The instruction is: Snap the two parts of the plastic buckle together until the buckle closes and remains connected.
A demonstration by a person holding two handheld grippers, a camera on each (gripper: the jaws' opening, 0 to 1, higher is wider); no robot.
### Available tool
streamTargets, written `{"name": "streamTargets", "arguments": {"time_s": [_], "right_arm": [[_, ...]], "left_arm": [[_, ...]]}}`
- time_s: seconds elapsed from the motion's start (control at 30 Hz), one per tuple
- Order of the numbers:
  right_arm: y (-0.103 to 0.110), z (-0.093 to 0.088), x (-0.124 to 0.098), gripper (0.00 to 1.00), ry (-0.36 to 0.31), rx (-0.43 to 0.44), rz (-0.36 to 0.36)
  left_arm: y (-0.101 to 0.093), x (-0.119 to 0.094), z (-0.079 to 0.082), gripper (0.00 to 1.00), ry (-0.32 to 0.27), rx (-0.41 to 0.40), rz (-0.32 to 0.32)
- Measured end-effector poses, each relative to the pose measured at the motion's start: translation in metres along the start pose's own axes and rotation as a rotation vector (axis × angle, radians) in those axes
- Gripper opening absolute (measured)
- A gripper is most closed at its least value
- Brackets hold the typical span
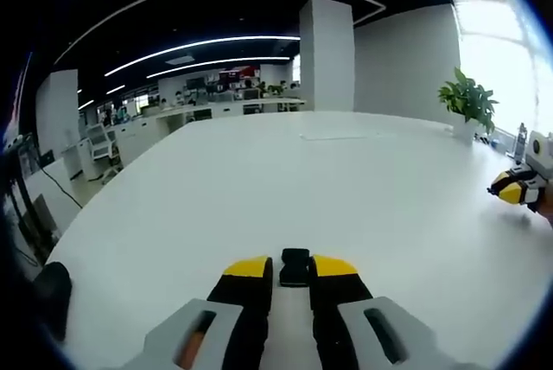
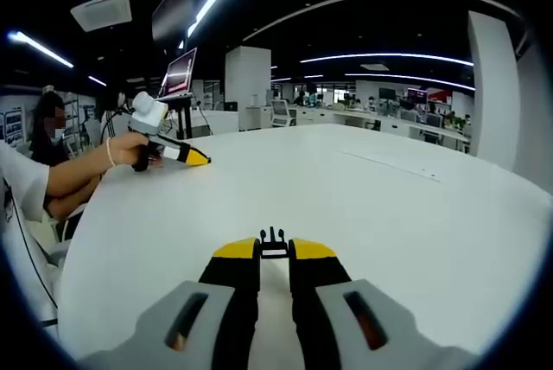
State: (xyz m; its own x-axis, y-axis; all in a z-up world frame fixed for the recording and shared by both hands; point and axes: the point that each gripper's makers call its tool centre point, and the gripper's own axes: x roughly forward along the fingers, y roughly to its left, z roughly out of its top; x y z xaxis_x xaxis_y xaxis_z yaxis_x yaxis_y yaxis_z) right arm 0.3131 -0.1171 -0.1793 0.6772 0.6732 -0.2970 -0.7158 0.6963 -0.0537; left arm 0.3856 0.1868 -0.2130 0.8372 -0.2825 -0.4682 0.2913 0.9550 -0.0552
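In the left gripper view, my left gripper (image 1: 294, 268) is shut on the black socket half of the buckle (image 1: 295, 266), which sticks up between the yellow-tipped fingers. In the right gripper view, my right gripper (image 2: 275, 249) is shut on the black pronged half of the buckle (image 2: 274, 241), its prongs pointing forward. Both grippers hover low over the white table (image 1: 346, 188). The right gripper (image 1: 518, 188) appears at the far right of the left gripper view. The left gripper (image 2: 186, 156) appears at the left of the right gripper view, held by a hand (image 2: 130, 149). The two halves are far apart.
A potted green plant (image 1: 468, 102) stands at the table's far right corner by a bright window. Office desks and monitors (image 1: 225, 98) lie beyond the table. A white pillar (image 1: 327, 54) rises behind it. A seated person's sleeve (image 2: 22, 181) is at the table's left edge.
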Motion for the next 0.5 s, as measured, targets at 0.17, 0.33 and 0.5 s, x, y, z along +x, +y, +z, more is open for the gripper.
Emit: {"name": "streamTargets", "arguments": {"time_s": [0.17,0.33,0.5], "right_arm": [[0.000,0.000,-0.001,0.12,0.000,-0.004,0.000],[0.001,0.000,-0.001,0.12,-0.001,-0.005,0.006],[0.002,0.000,0.000,0.12,0.000,-0.009,0.015]], "left_arm": [[-0.003,0.001,0.000,0.12,-0.002,-0.002,-0.025],[-0.007,0.002,0.001,0.12,0.000,0.007,-0.058],[-0.017,0.004,0.001,0.12,-0.007,0.010,-0.113]]}}
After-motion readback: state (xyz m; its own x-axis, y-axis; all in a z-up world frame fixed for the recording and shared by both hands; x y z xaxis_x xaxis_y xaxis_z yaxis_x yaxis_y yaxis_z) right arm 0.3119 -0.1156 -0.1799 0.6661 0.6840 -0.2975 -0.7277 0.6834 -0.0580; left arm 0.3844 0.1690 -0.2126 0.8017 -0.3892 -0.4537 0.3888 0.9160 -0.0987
